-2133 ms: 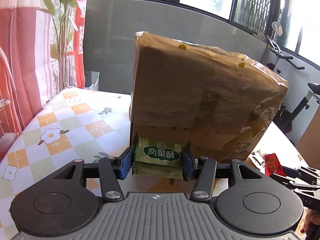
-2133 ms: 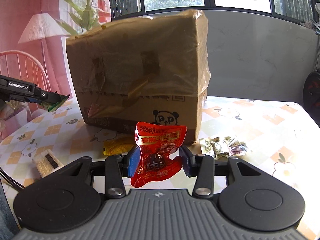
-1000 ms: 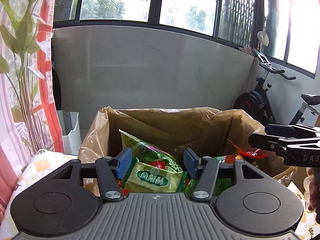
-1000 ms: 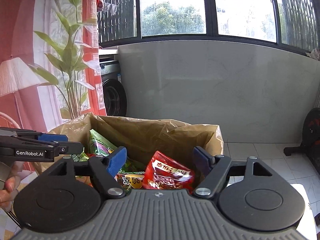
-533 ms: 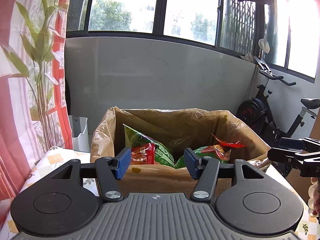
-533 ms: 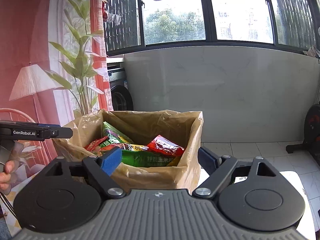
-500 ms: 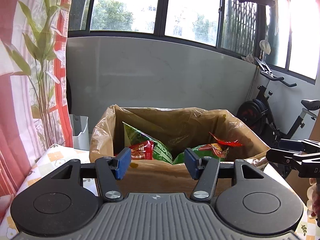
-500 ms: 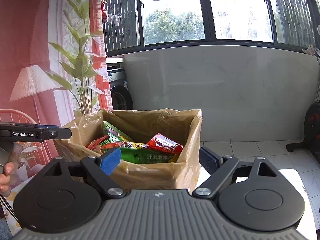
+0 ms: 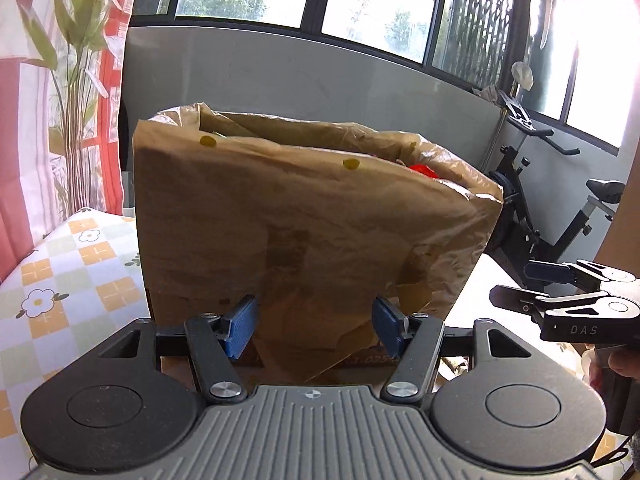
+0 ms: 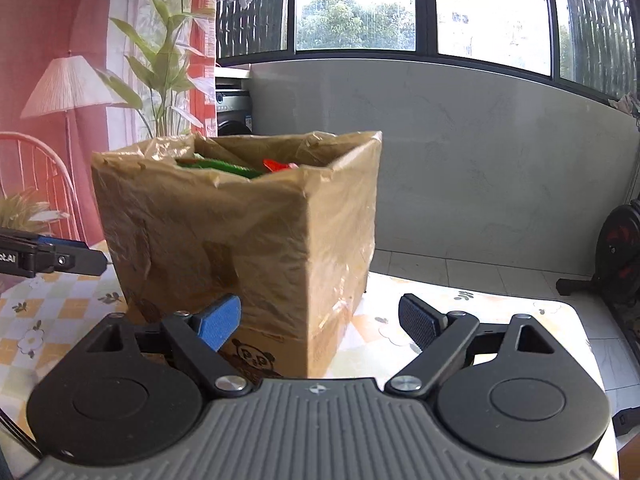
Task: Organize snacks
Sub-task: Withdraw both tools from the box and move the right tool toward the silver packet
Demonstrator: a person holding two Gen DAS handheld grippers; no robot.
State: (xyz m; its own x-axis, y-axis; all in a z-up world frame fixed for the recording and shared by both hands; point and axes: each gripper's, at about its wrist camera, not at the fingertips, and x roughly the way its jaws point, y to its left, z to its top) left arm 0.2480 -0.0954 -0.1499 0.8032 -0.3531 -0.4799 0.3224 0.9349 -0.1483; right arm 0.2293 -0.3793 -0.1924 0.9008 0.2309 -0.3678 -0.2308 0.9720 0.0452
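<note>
A cardboard box lined with a brown plastic bag (image 9: 304, 216) stands on the flowered table (image 9: 60, 272); it also shows in the right wrist view (image 10: 240, 240). Green and red snack packets (image 10: 224, 168) peek over its rim. My left gripper (image 9: 314, 326) is open and empty, low in front of the box's near side. My right gripper (image 10: 320, 320) is open and empty, facing the box's corner. Each gripper shows at the edge of the other's view, the right one (image 9: 560, 304) and the left one (image 10: 52, 258).
The tablecloth (image 10: 400, 332) extends right of the box. An exercise bike (image 9: 560, 216) stands past the table's far right edge. A plant (image 10: 160, 60), a lamp (image 10: 68, 80) and a pink chair (image 10: 36, 176) stand at the left.
Both grippers let go of their snack packets into the box, then dropped from above its rim to table height beside it. The box's inside is now mostly hidden.
</note>
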